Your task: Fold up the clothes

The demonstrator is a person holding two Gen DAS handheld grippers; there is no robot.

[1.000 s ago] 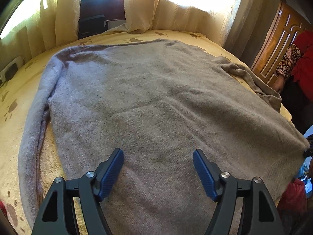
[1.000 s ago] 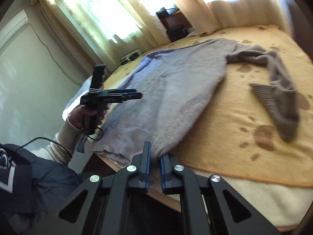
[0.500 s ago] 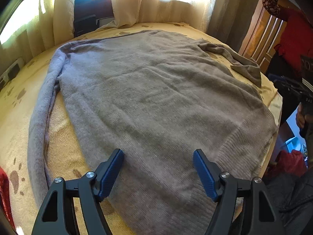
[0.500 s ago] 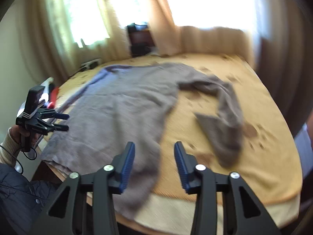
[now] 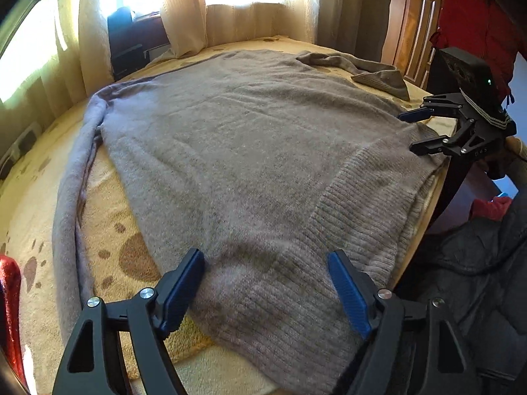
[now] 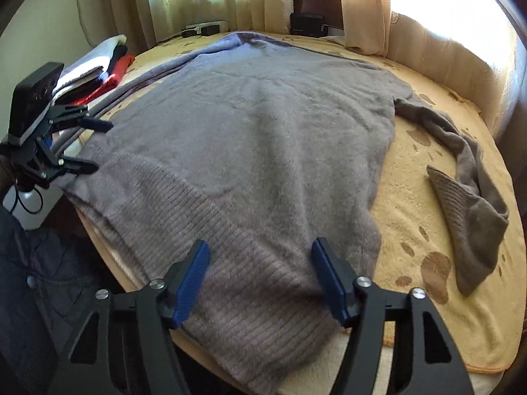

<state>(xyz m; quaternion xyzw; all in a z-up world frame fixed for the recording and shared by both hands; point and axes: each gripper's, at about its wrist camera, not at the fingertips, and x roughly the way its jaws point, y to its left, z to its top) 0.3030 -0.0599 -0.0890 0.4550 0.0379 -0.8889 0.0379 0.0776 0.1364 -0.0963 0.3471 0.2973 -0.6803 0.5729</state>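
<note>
Released by our right gripper (image 6: 260, 279), the grey sweater (image 6: 263, 138) hem lies between its opening jaws; our left gripper (image 5: 265, 289) jaws, also opening, straddle the hem's left corner.

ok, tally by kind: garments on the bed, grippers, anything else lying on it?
Sweater spread flat: 1
Stack of folded clothes at the bed's edge: 1, piece count unclear
Grippers: 2, left gripper and right gripper, both with jaws opening above the hem, nothing gripped
Power strip: 1
Total: 5
</note>
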